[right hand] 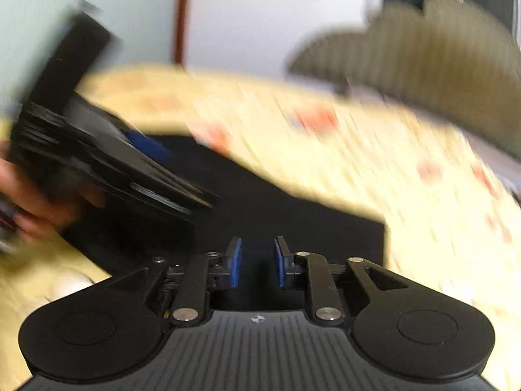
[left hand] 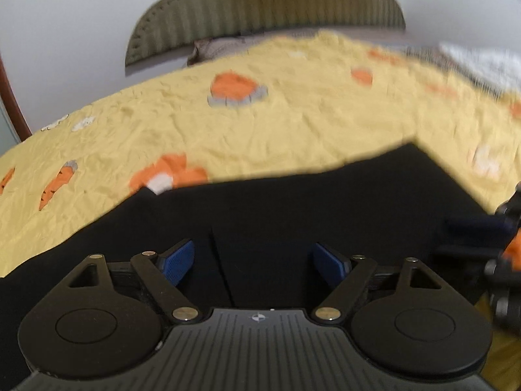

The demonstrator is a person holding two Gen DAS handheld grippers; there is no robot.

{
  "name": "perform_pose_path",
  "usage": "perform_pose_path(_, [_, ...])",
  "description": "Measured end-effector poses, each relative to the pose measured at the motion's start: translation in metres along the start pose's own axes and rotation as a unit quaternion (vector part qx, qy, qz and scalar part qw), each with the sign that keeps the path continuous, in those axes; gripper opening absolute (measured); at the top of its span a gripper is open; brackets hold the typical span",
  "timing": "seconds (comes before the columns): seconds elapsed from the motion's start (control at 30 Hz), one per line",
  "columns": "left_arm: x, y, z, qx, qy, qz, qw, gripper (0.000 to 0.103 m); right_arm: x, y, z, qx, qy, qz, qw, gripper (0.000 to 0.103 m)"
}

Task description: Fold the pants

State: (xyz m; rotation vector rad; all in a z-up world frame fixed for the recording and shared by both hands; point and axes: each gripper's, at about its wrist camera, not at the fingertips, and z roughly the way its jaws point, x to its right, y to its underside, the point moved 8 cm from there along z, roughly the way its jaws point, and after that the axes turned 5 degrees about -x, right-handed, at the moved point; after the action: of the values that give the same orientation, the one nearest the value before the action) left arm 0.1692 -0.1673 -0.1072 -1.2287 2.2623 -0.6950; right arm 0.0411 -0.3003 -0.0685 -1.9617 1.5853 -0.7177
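We see the black pants [left hand: 293, 202] lying folded at the near edge of the bed, on the yellow carrot-print sheet [left hand: 293, 114]. Our left gripper [left hand: 254, 260] stands wide open above them, holding nothing. Our right gripper [right hand: 257, 264] has a narrow gap and is also empty. The far half of the sheet is free up to the headboard [left hand: 260, 0].

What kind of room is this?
Most likely a bedroom: a bed with a yellow carrot-print bedspread, a padded headboard against the wall, and black pants laid out on it.
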Motion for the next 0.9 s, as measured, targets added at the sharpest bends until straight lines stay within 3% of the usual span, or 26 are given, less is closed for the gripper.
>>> perform_pose_path(0.07, [-0.003, 0.002, 0.001, 0.006, -0.011, -0.004, 0.9999, 0.085, 0.004, 0.018, 0.009, -0.028, 0.012, -0.02, 0.999, 0.021])
perform_pose_path(0.23, [-0.015, 0.0, -0.015, 0.03, -0.042, 0.001, 0.9986, 0.09, 0.003, 0.018, -0.01, -0.005, 0.0, 0.002, 1.0, 0.022])
perform_pose_path(0.3, [-0.014, 0.002, -0.008, 0.019, -0.053, 0.017, 0.9983, 0.095, -0.001, 0.013, -0.007, 0.006, -0.019, 0.014, 1.0, 0.025])
perform_pose_path(0.33, [-0.012, 0.005, -0.003, 0.005, -0.059, 0.027, 0.9979, 0.096, -0.003, 0.014, -0.005, 0.0, -0.023, 0.011, 1.0, 0.033])
perform_pose_path(0.37, [-0.014, 0.007, -0.001, 0.003, -0.062, 0.026, 0.9977, 0.096, -0.009, 0.015, 0.0, -0.014, -0.017, -0.006, 1.0, 0.039])
perform_pose_path(0.47, [-0.027, 0.008, -0.016, 0.015, -0.07, -0.002, 0.9974, 0.095, -0.016, 0.006, 0.0, -0.009, 0.015, -0.04, 0.999, 0.042])
perform_pose_path(0.57, [-0.049, 0.013, -0.028, 0.015, -0.076, -0.028, 0.9966, 0.097, -0.029, -0.008, -0.009, 0.024, -0.021, -0.022, 0.999, 0.042])
perform_pose_path(0.7, [-0.068, 0.031, -0.028, -0.012, -0.075, -0.042, 0.9962, 0.098, -0.056, -0.026, 0.003, 0.04, -0.038, -0.051, 0.997, 0.043])
perform_pose_path(0.77, [-0.071, 0.043, -0.025, -0.03, -0.099, -0.024, 0.9944, 0.098, -0.069, -0.031, 0.018, 0.024, -0.037, -0.072, 0.996, 0.045])
perform_pose_path(0.9, [-0.085, 0.058, -0.041, -0.018, -0.1, -0.037, 0.9942, 0.099, -0.078, -0.032, 0.032, 0.015, 0.005, -0.106, 0.994, 0.054])
